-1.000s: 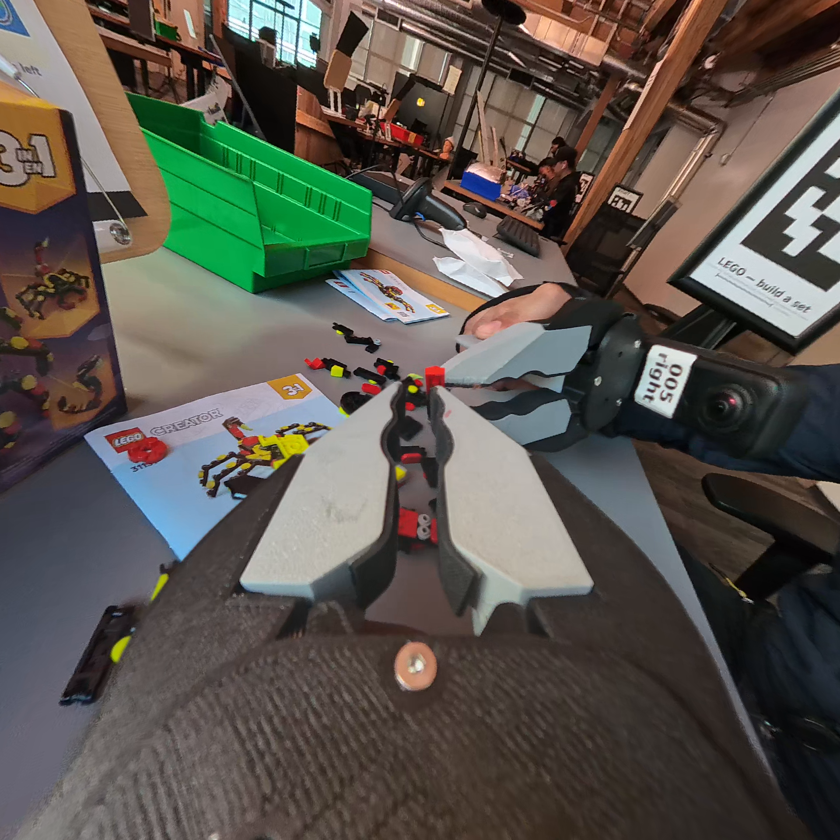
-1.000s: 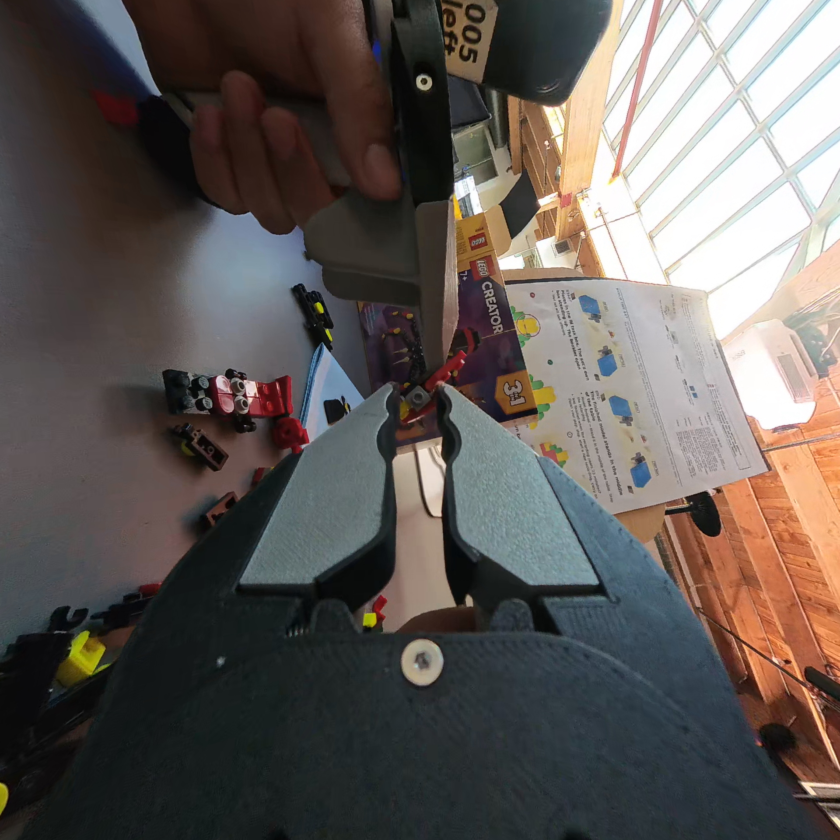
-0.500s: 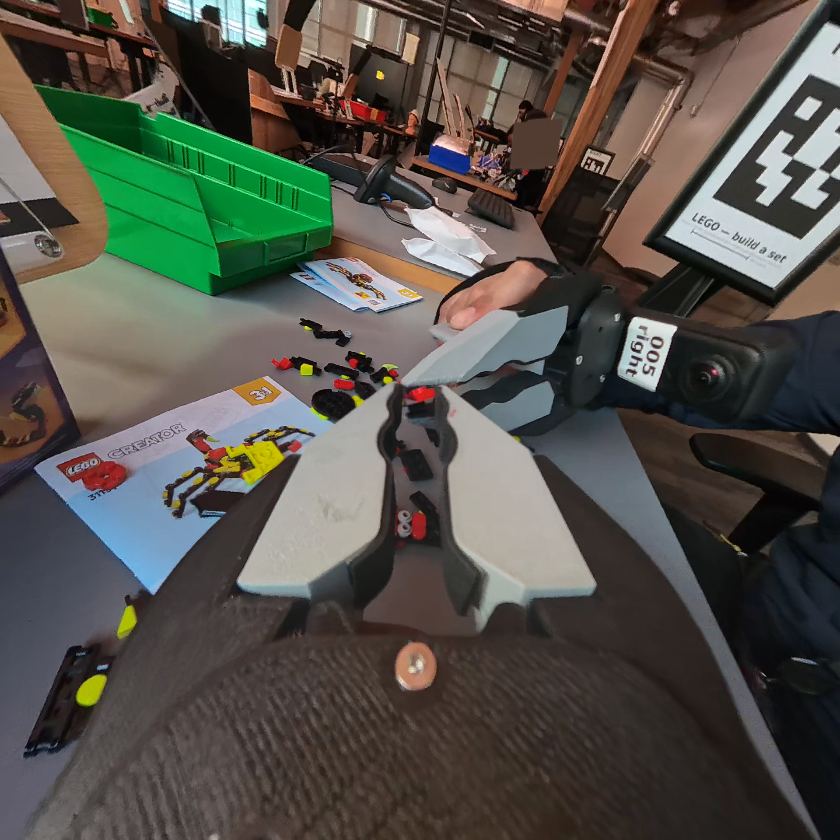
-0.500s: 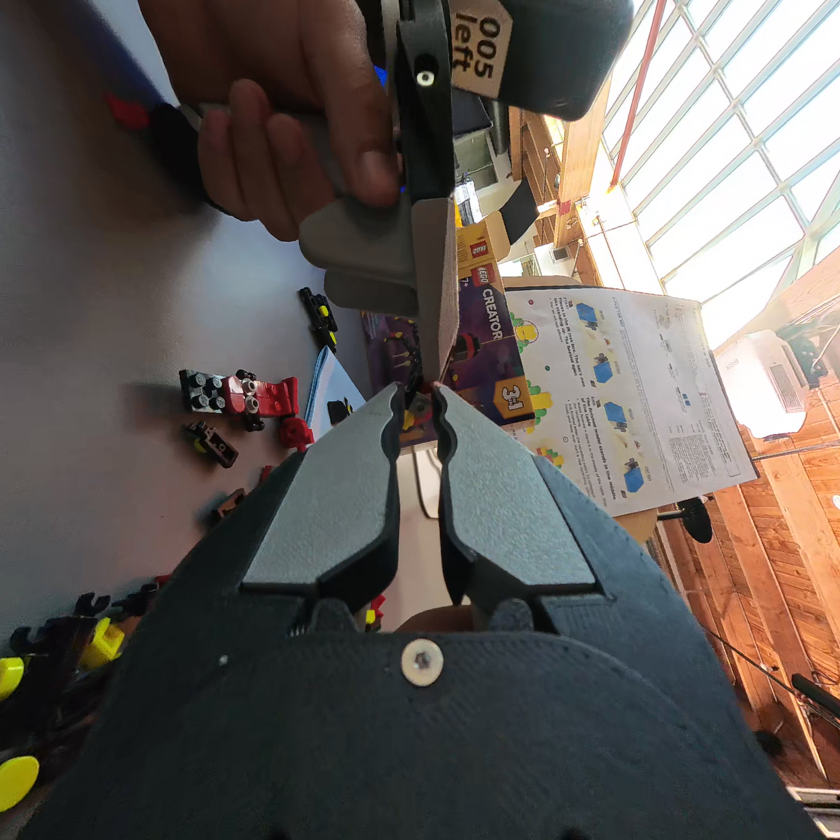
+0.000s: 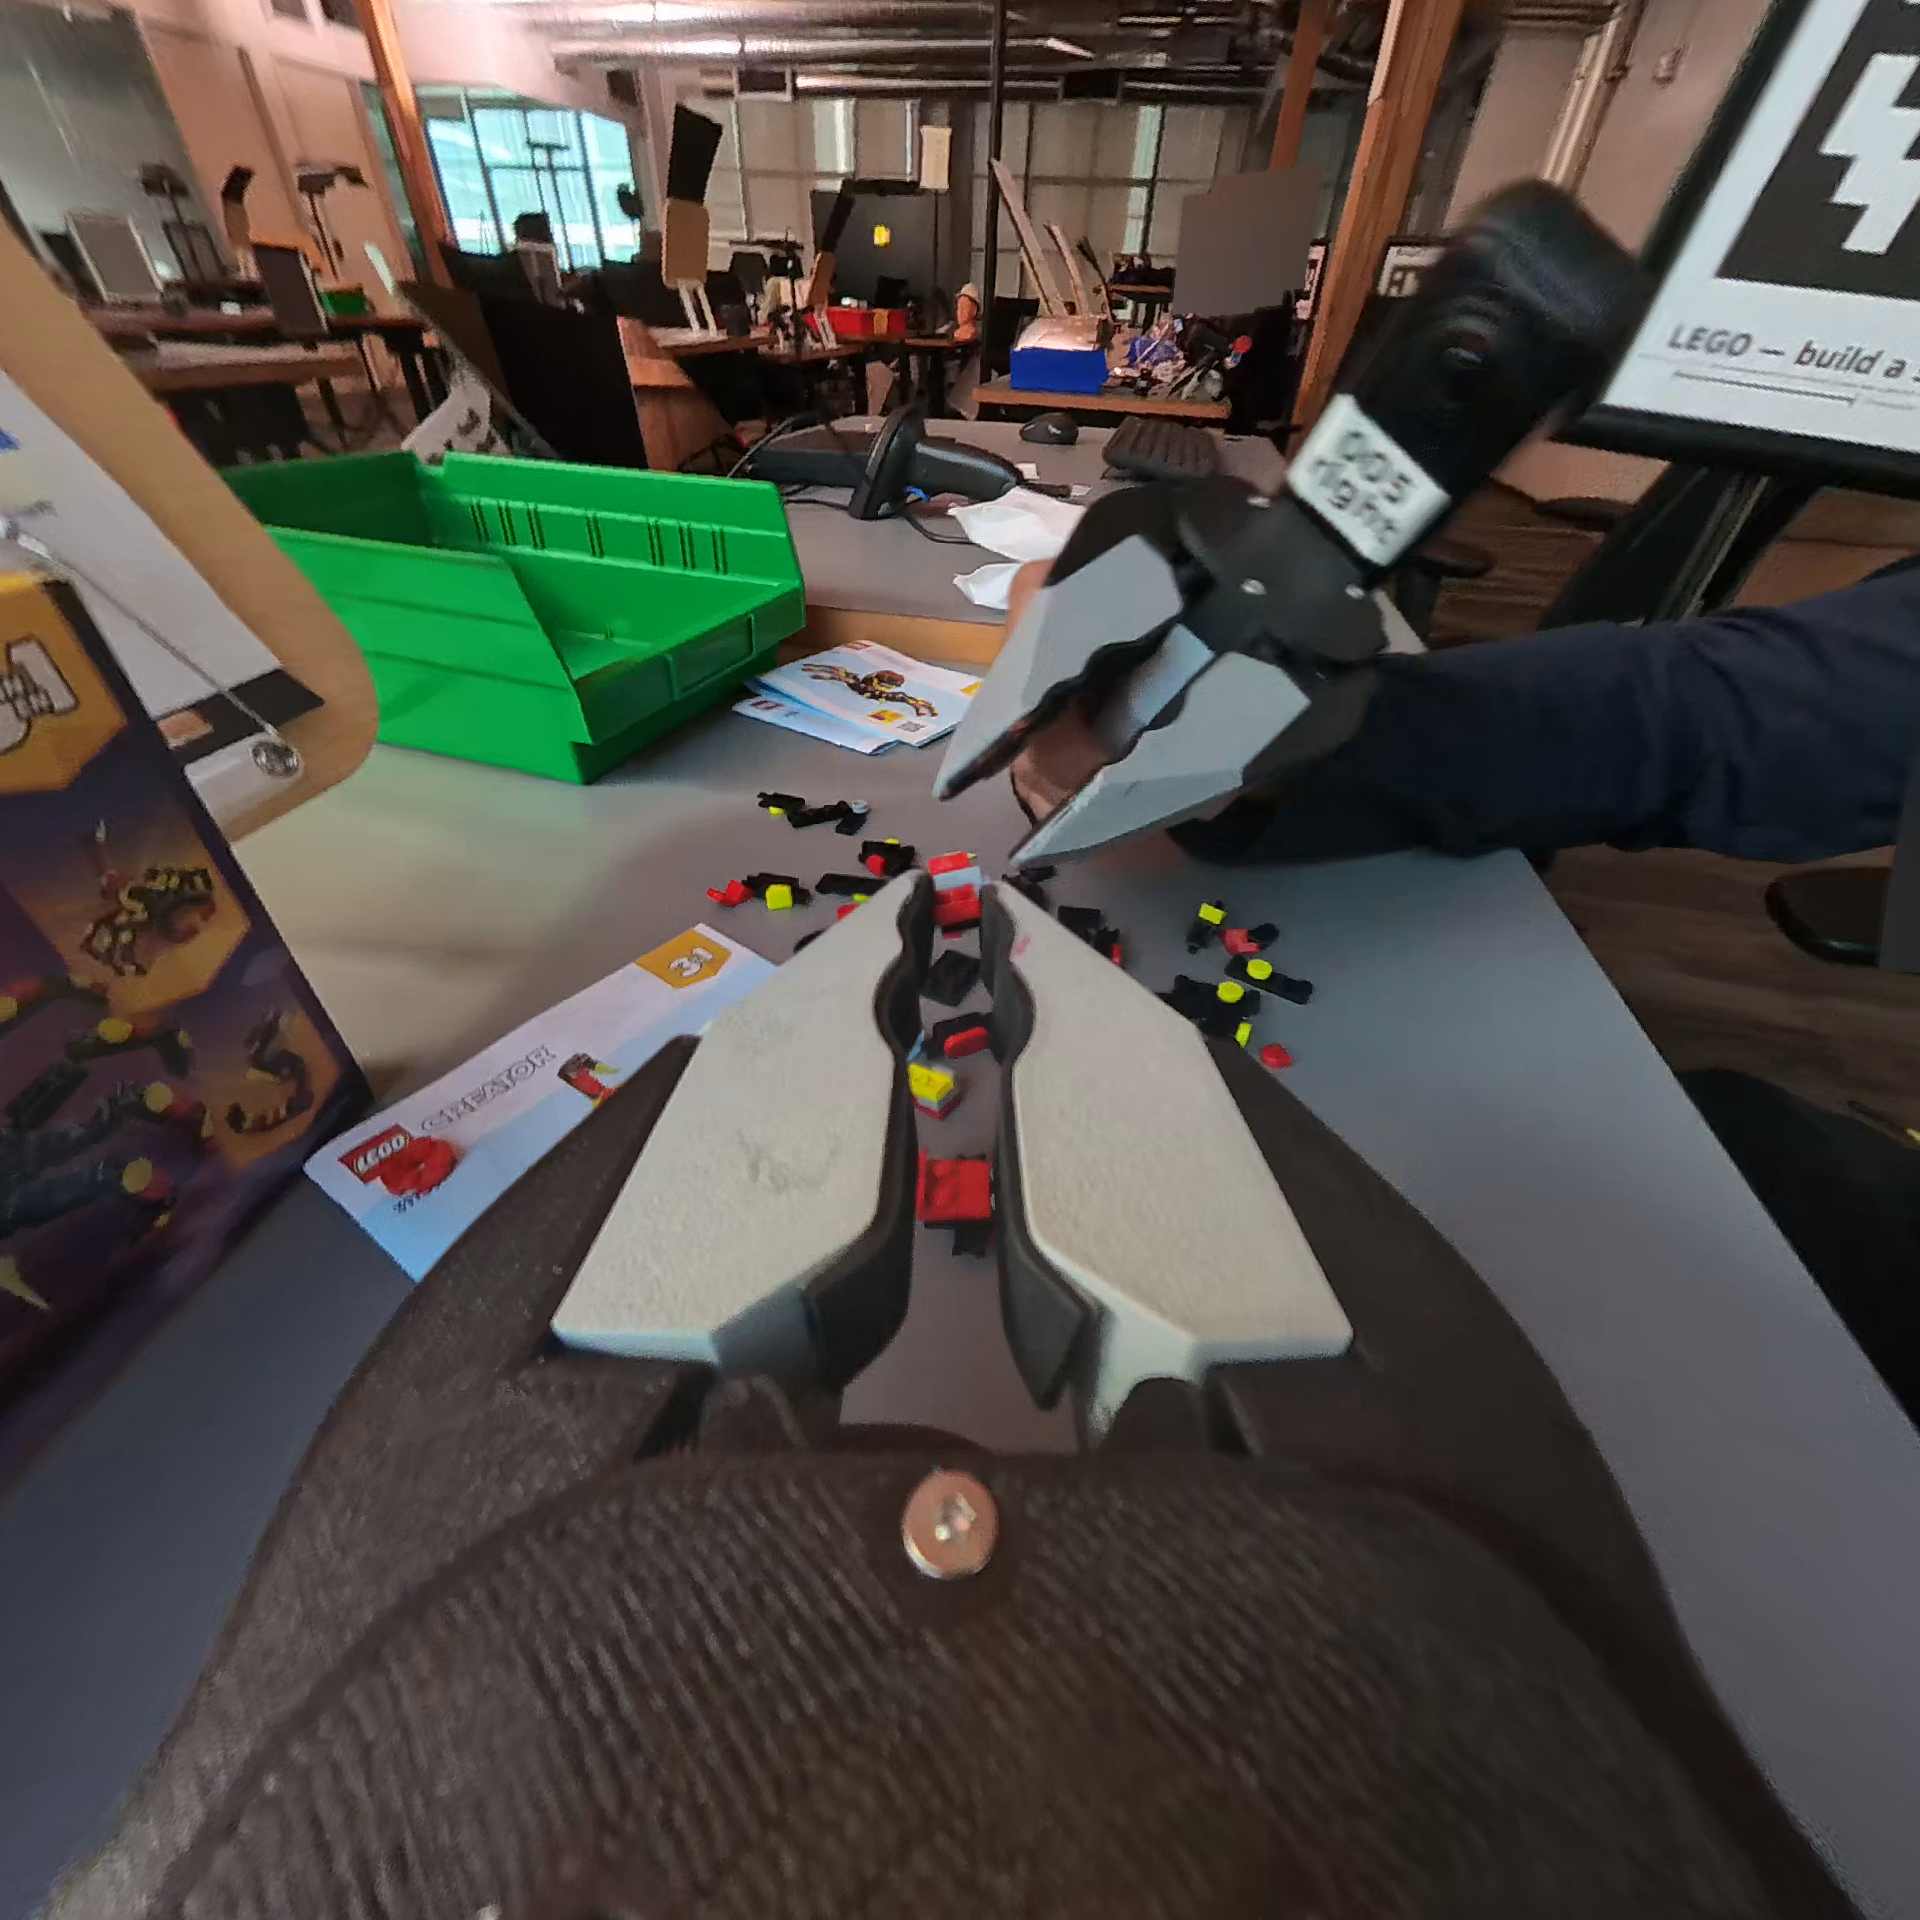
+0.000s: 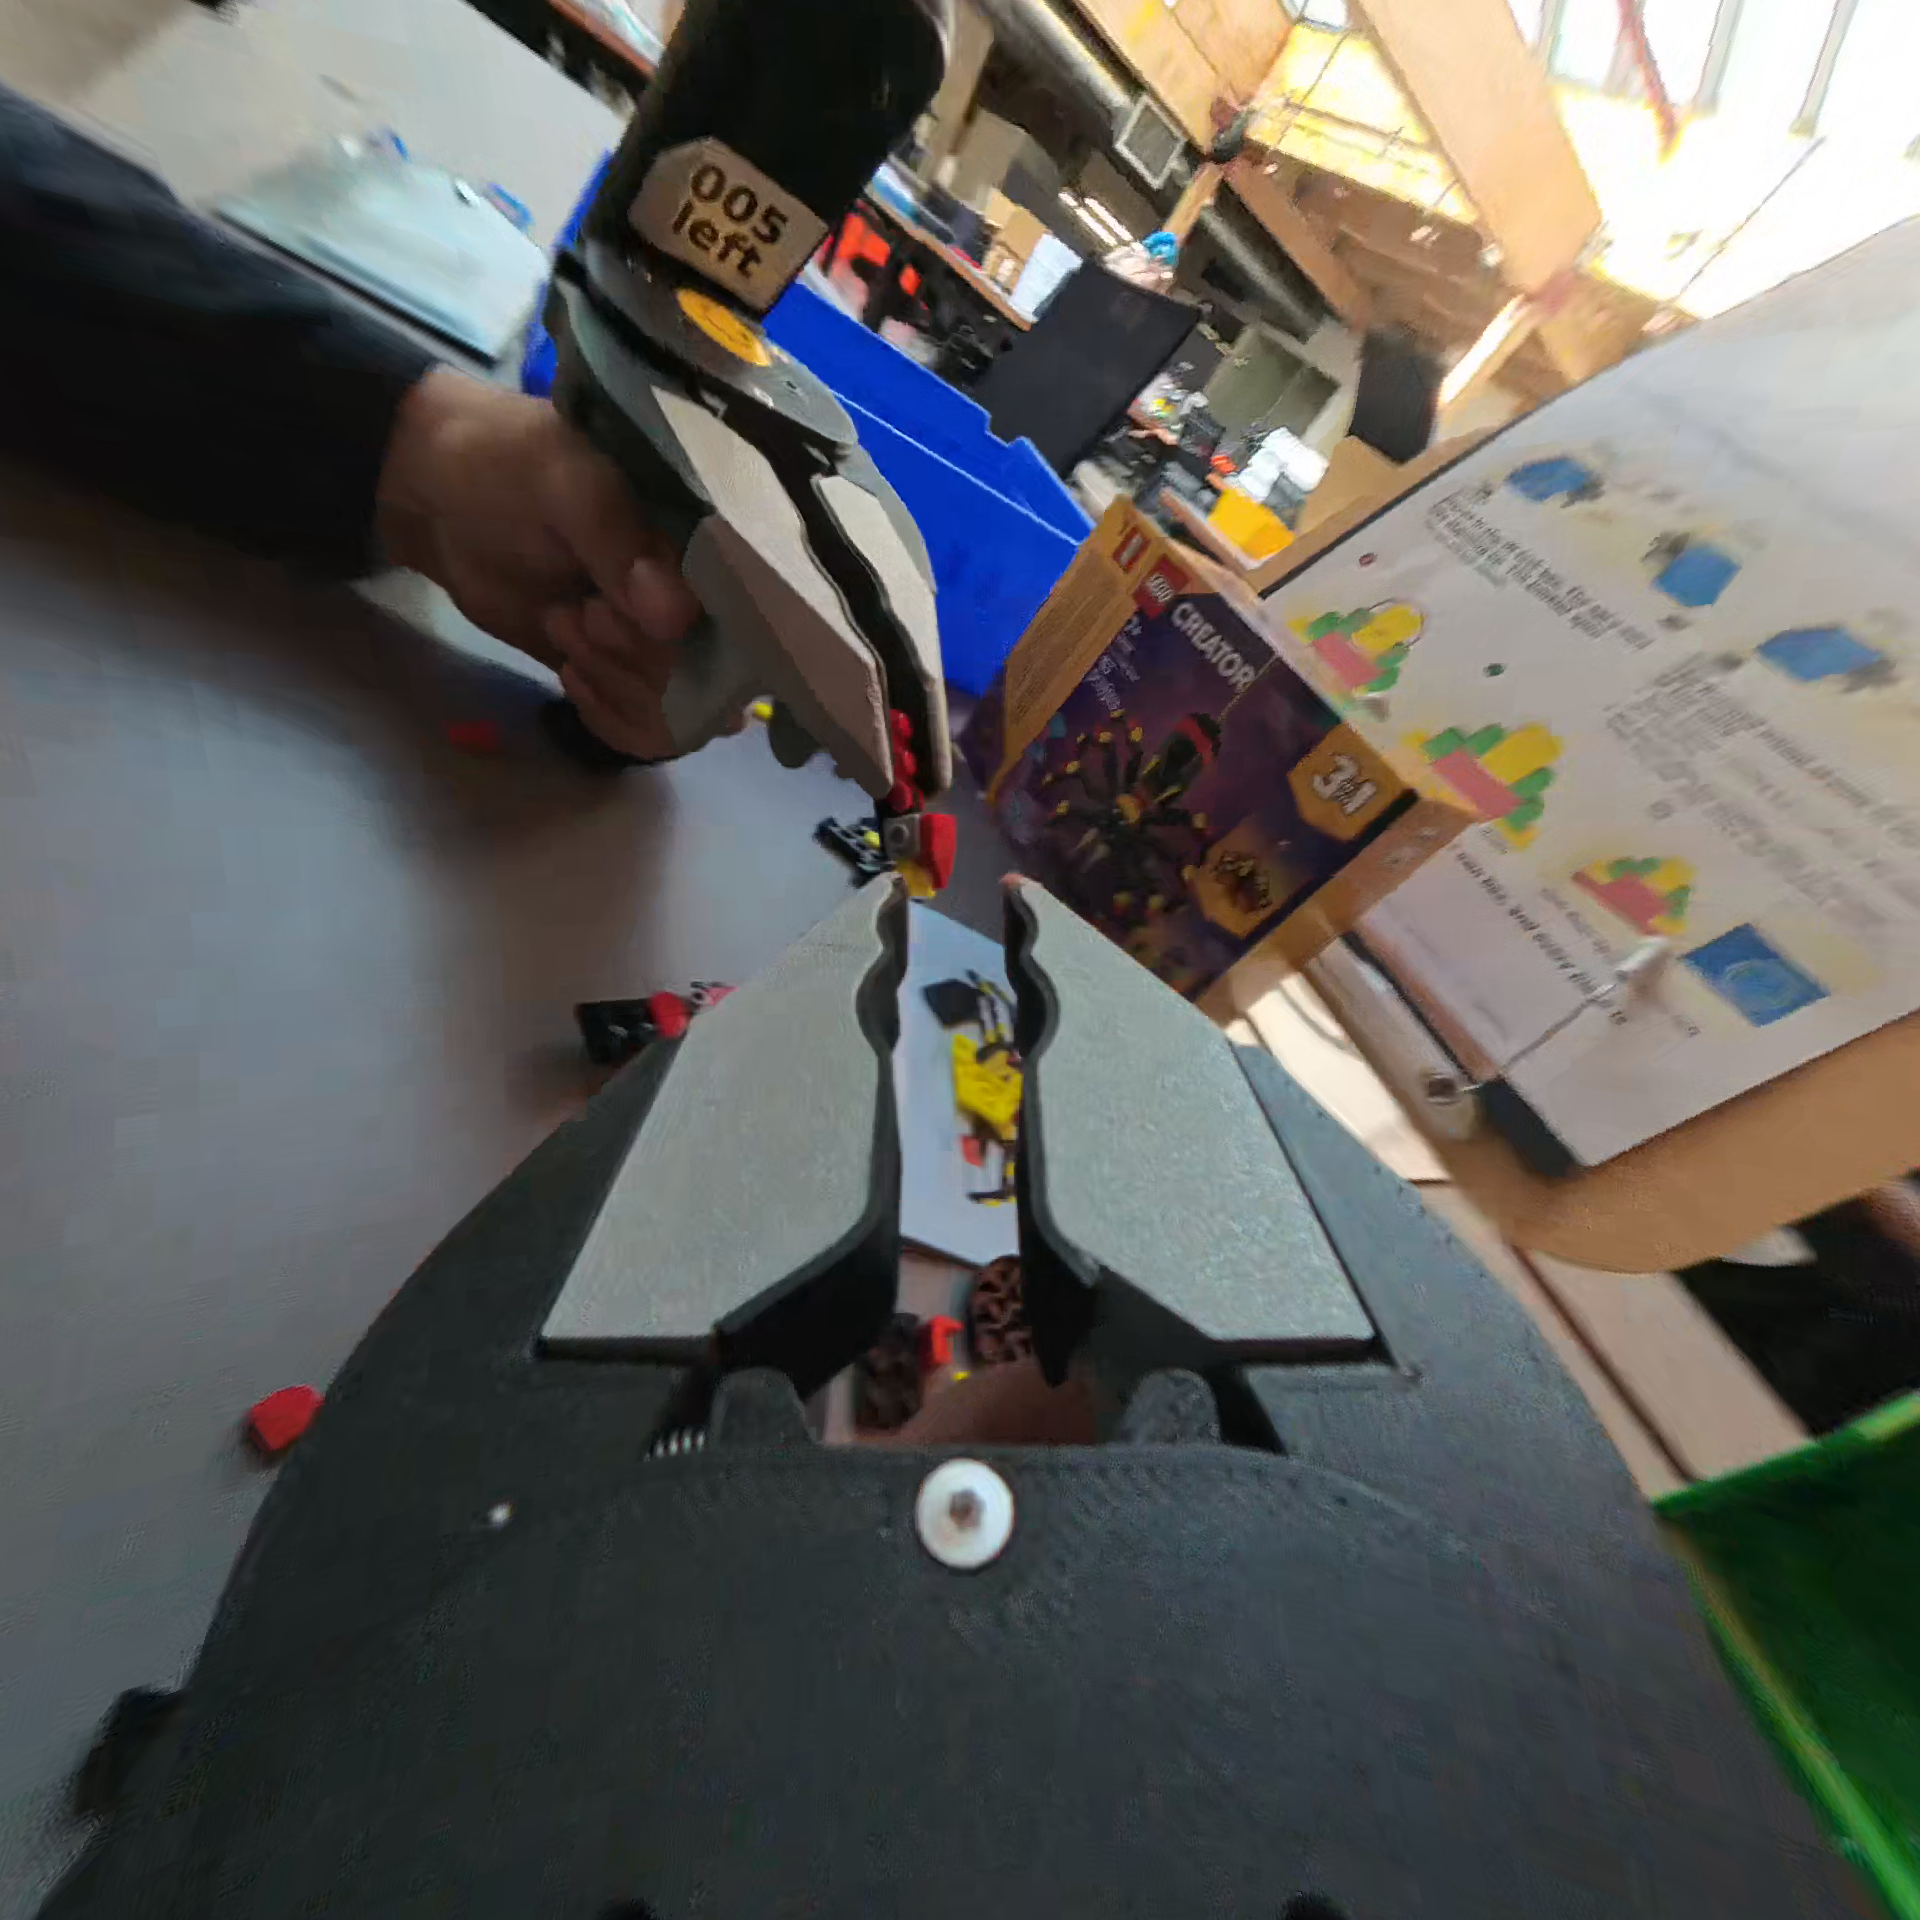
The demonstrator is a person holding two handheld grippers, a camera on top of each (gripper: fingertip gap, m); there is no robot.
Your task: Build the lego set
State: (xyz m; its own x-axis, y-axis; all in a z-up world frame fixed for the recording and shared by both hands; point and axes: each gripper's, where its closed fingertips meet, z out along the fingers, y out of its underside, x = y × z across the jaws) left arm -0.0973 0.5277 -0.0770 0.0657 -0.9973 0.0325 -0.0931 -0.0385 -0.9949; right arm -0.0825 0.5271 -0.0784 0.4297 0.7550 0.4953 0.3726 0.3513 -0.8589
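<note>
My left gripper [image 5: 954,896] is shut on a small red, grey and black lego assembly [image 5: 954,902], held above the grey table [image 5: 1507,1143]. In the right wrist view the left gripper [image 6: 916,795] points down with the assembly [image 6: 923,840] sticking out below its tips. My right gripper [image 6: 957,891] is open and empty, just below and in front of that assembly, not touching it. In the left wrist view the right gripper [image 5: 982,826] hovers open just behind the left tips. Loose red, black and yellow pieces [image 5: 1226,992] lie scattered on the table beneath.
An instruction booklet [image 5: 520,1101] lies left of the pieces, and the set's box [image 5: 125,1039] stands at far left. A green bin [image 5: 582,613] and more booklets [image 5: 862,691] sit behind. A board with a printed sheet [image 6: 1662,727] and a blue bin [image 6: 935,468] stand nearby.
My right gripper has opened, let go of the assembly and swung round away from it. My left gripper has kept hold of the assembly and tilted up a little.
</note>
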